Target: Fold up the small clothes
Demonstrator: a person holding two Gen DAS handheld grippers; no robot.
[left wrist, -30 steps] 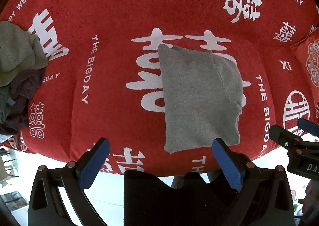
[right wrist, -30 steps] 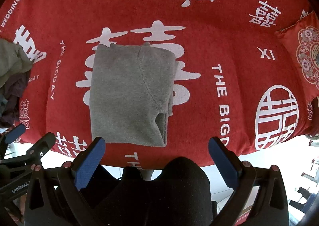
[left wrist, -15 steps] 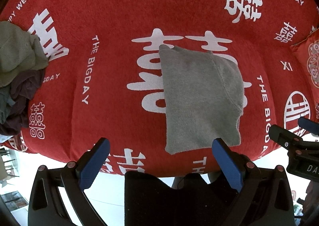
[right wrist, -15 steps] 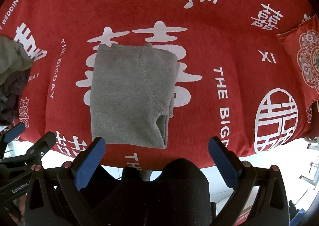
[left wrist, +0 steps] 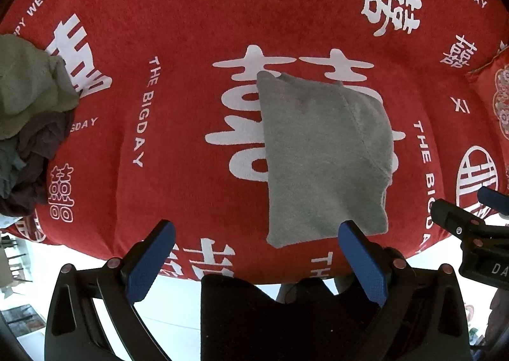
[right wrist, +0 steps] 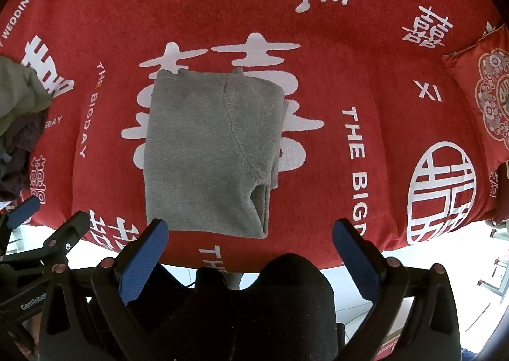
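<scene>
Left wrist view shows a red blanket (left wrist: 197, 20) with white lettering spread wide, a folded grey garment (left wrist: 321, 154) lying flat near its front edge. A heap of unfolded clothes (left wrist: 28, 125) sits far left, possibly several pieces. The left gripper (left wrist: 254, 253) hangs spread and empty, its right pad (left wrist: 362, 262) overlapping the garment's near corner. The right gripper (right wrist: 249, 253) is likewise spread, the garment ahead of its left pad (right wrist: 143, 260).
</scene>
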